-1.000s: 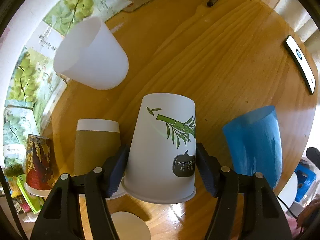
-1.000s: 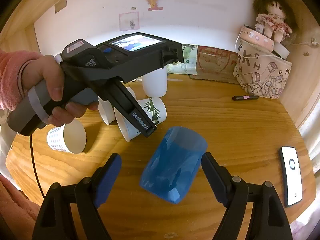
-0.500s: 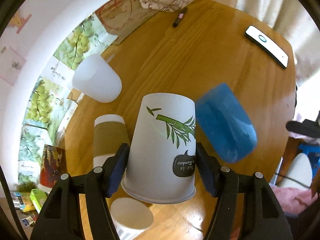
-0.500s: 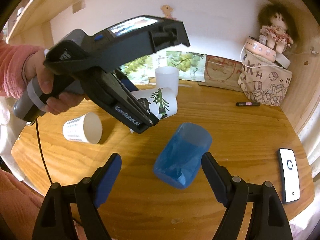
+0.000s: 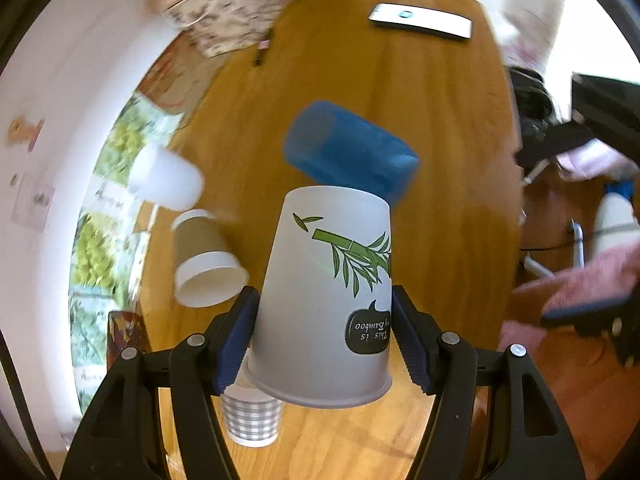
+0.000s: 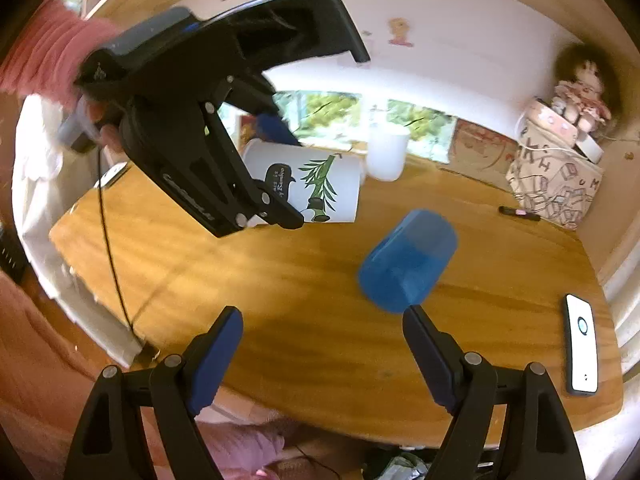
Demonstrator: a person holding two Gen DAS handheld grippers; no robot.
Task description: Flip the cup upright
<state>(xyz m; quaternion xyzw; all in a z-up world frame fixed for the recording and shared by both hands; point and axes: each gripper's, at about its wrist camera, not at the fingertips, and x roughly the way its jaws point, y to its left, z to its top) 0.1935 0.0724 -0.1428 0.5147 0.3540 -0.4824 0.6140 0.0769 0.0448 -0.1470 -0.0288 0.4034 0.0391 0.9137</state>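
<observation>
Cup (image 5: 324, 300): light thin paper, crushable | left gripper (image 5: 322, 340) clamped low on wall near rim, lower centre | right gripper (image 6: 322, 350) open, empty

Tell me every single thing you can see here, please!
bamboo cup: 1, white with green leaves, off the table in the left gripper
blue cup: 1, blue, lying on its side mid-table
frosted cup: 1, white, near the wall
brown cup: 1, brown and white, on its side
ridged cup: 1, white, below the bamboo cup
phone: 1, white, table's right edge
pen: 1, dark
bag: 1, patterned
doll: 1, on the bag
table: 1, wooden
left gripper: black, blue pads
right gripper: open, empty
</observation>
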